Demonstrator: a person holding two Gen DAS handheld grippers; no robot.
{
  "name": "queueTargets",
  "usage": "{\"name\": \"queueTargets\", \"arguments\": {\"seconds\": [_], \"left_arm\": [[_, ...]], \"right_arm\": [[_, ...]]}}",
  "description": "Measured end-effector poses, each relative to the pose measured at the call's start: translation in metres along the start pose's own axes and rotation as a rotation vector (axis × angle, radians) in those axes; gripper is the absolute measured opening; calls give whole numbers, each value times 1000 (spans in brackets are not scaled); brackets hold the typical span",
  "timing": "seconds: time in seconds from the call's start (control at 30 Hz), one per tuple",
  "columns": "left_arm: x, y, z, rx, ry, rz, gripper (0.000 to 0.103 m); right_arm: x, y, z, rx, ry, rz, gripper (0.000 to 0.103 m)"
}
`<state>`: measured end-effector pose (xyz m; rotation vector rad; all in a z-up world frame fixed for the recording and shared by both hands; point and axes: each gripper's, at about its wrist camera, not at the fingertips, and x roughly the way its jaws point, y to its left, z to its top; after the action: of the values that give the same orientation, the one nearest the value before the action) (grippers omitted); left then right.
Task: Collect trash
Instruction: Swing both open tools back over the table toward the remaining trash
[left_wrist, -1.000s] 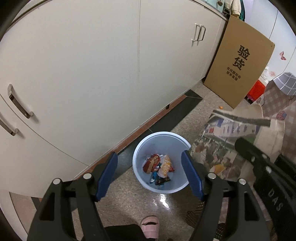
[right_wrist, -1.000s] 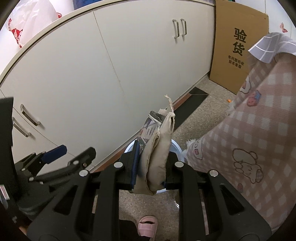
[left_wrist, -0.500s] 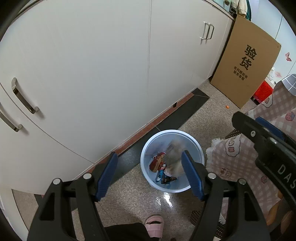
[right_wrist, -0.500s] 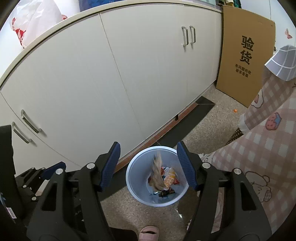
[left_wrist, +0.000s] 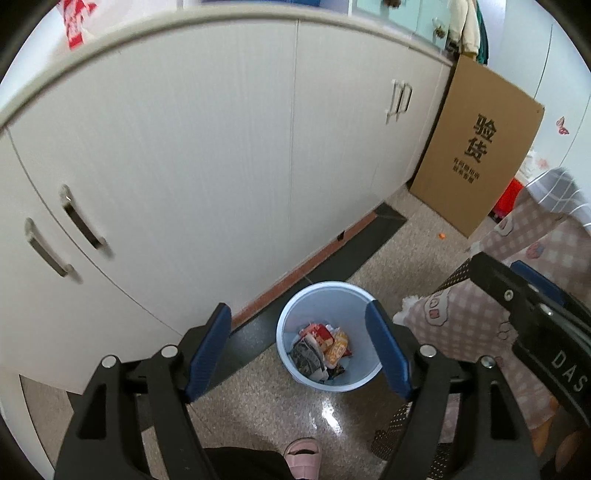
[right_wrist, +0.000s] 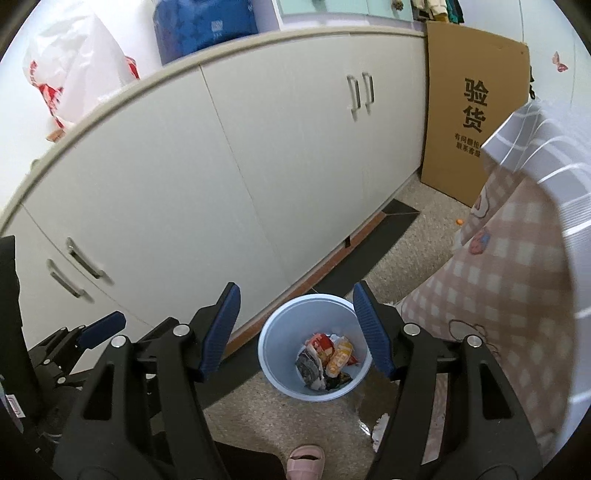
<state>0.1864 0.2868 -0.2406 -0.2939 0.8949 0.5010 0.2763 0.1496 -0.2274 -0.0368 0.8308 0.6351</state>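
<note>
A light blue trash bin (left_wrist: 295, 317) stands on the speckled floor by the white cabinets; it also shows in the right wrist view (right_wrist: 275, 339). Inside lie snack wrappers (left_wrist: 330, 345) and a crumpled grey paper wad (left_wrist: 304, 356), seen in the right wrist view too (right_wrist: 308, 365). My left gripper (left_wrist: 301, 349) is open and empty, high above the bin. My right gripper (right_wrist: 295, 328) is open and empty, also above the bin. The right gripper shows at the right edge of the left wrist view (left_wrist: 532, 306).
White cabinets (left_wrist: 221, 166) run along the back. A cardboard sheet (left_wrist: 476, 147) leans at the right. A pink checked cloth (right_wrist: 509, 288) hangs close on the right. A pink slipper (left_wrist: 303, 456) is at the bottom. A white bag (right_wrist: 74, 74) and a blue pack (right_wrist: 207, 26) sit on the counter.
My right gripper opened and let go of the paper and cloth bundle, which fell into the bin. Both grippers have risen higher above the bin.
</note>
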Motion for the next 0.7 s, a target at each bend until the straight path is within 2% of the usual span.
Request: {"name": "queueTargets", "arguments": {"seconds": [0.17,0.37,0.53,0.7], "left_arm": [[-50,1,9,-23,-98,-15,73],[-109,-4,20,-33,-206,-35,74],[-148,-21,24,-22,-268,-76,77],[-178,-58,21,32,-304,-137,78]], "right_arm": [[-43,3,15,37,-21,97,63],[-101,7,27,29,-104,146,64],[-148,-1,30,15,-179,133,64],[-198,-31,27,33,-237,97,65]]}}
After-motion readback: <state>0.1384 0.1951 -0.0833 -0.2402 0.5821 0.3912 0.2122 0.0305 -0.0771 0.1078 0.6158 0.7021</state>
